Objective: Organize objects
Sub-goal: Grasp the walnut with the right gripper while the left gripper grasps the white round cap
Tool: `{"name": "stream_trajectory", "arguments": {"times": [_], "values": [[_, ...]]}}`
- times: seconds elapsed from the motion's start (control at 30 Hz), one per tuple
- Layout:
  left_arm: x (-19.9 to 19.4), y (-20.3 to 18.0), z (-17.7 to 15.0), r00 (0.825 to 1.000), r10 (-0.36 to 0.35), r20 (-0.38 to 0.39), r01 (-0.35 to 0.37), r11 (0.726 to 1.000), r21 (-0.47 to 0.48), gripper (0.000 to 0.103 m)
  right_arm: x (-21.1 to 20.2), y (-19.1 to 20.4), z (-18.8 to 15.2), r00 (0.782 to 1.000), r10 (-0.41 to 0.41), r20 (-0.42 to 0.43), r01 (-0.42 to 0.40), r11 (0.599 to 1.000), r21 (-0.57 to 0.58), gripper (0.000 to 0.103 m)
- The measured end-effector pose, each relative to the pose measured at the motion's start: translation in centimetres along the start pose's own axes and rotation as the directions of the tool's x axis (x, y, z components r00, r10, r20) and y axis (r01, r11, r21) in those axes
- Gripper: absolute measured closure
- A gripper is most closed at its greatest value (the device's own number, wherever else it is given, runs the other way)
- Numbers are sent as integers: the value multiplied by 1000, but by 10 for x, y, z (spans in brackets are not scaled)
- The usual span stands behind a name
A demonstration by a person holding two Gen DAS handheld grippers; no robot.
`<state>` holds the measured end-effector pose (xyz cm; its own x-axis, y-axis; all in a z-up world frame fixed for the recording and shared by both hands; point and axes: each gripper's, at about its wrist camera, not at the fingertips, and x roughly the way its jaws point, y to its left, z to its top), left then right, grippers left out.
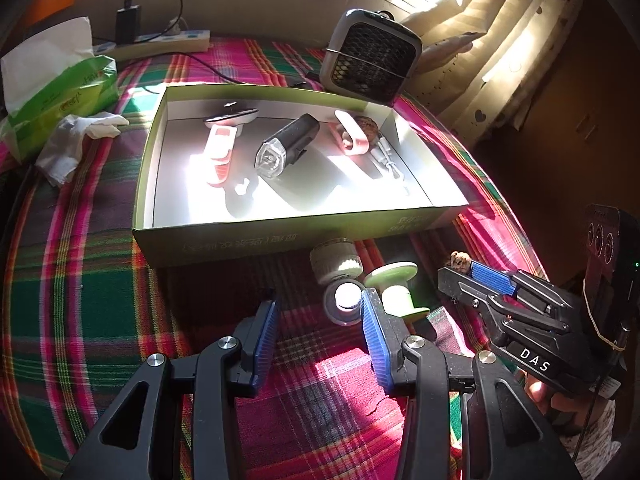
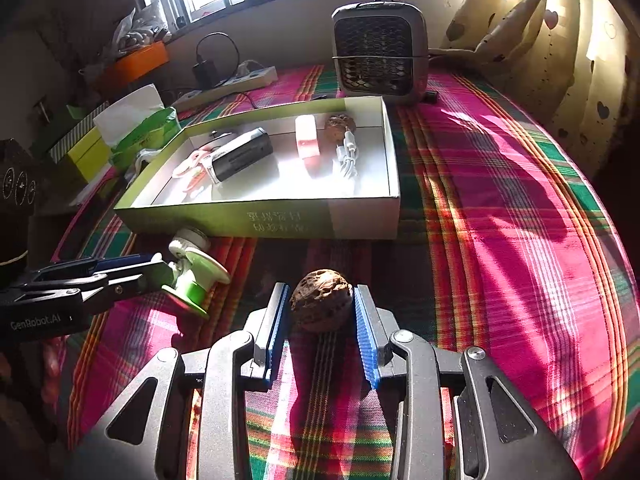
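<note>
The brown, wrinkled, hard-shelled walnut (image 2: 321, 304) sits right between the blue ribbed pads of the right gripper (image 2: 321, 312), low over the pink-and-green plaid cloth (image 2: 500, 220), just in front of the shallow green cardboard box (image 2: 280, 220). The jaws are narrowed onto it, pads pressing both flanks, so I judge it gripped. It looks light and rigid, but round and knobbly, so a hold across its widest middle seems safest; off-centre it could squirt out. Whether it is lifted clear of the cloth, I cannot tell. Over to the side, the left gripper (image 1: 320, 332) stands about half open with nothing clamped; one pad sits just beside the pale green plastic spool (image 1: 396, 292) and the small round grey-rimmed cap (image 1: 346, 302), with a cream ribbed jar lid (image 1: 334, 264) behind them by the box wall. The spool looks light and stiff, its narrow waist the natural place to pinch. Inside the box lie a black bicycle lamp (image 1: 286, 148), pinkish clips (image 1: 220, 156), a second walnut (image 2: 340, 126) and a white cable (image 2: 347, 160), washed out by glare. The grey mesh-fronted fan heater (image 2: 378, 52) stands behind.
</note>
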<state>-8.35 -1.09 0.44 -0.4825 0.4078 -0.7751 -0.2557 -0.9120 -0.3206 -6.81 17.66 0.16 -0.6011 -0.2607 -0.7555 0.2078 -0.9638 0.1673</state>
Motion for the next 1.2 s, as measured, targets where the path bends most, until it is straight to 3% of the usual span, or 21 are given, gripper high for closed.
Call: {"name": "stream_trajectory", "arguments": {"times": [0.47,0.63,0.73,0.8,1.2], "values": [[11,-22,4,995,100,12,-100,992,82,64,-1,-5,0,1000,-7,4,7,1000,11,70],[11,-23,2,994,107,19,-108,990,88,64,-1,-5,0,1000,-4,4,4,1000,13,70],[11,-25,1,995,94,17,-95,991,92,71,-1,-5,0,1000,-6,4,6,1000,12,70],[11,-26,0,992,121,20,-123,987,105,80,-1,-5,0,1000,-7,4,7,1000,11,70],[9,-21,-2,995,102,23,-103,990,92,81,-1,-6,0,1000,-9,4,9,1000,9,70]]}}
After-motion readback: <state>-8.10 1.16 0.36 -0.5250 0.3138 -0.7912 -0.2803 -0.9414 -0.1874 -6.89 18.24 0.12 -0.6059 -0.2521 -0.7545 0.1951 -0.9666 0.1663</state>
